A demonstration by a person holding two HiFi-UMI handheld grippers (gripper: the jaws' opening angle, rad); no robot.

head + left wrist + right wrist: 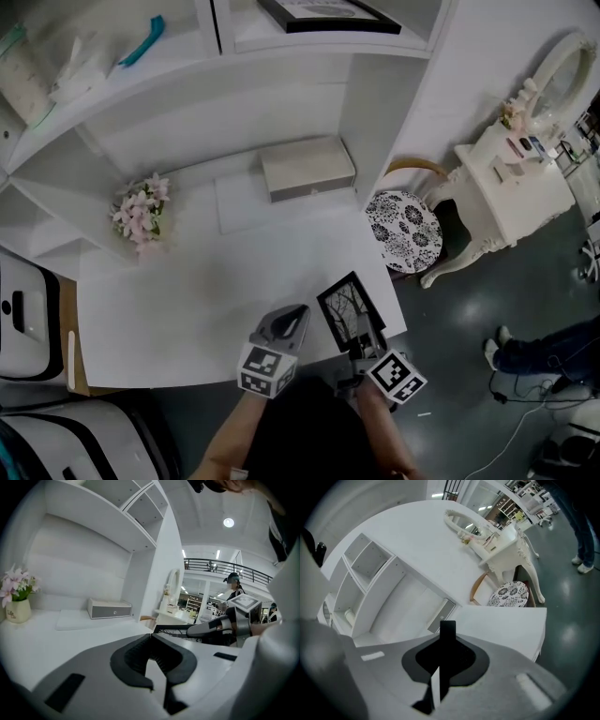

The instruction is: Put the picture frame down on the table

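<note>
While my right tongs [364,330] clench on the picture frame [349,309], their jaws stand all but together, the pads pressing on its thin near edge. Looking along those jaws in the right gripper view, I see the picture frame [447,629] edge-on. It is a dark strip running out ahead of the right tongs [446,644], with a pale sliver of it lower down in the throat. From the head view the frame reaches forward and a little left from the grip, and its face, with bare branches on it, shows to me from above. It sits over the near right corner of the table [187,300]. In the left gripper view the frame [169,628] lies low and nearly level over the white top, with the right tongs [194,629] behind it. I cannot tell whether its far edge touches the table.

My left tongs [298,316] are clenched on nothing. In their own view the left tongs [149,638] have their jaws meeting at the front, with only the table beyond. They sit just left of the frame, near it but apart.

Well ahead of both tongs a grey-fronted box [307,167] lies at the back of the table. Far off to the left of the left tongs stands a pot of pink flowers [141,214]. Right of the right tongs, off the table, is a stool with a patterned seat [403,230].
</note>
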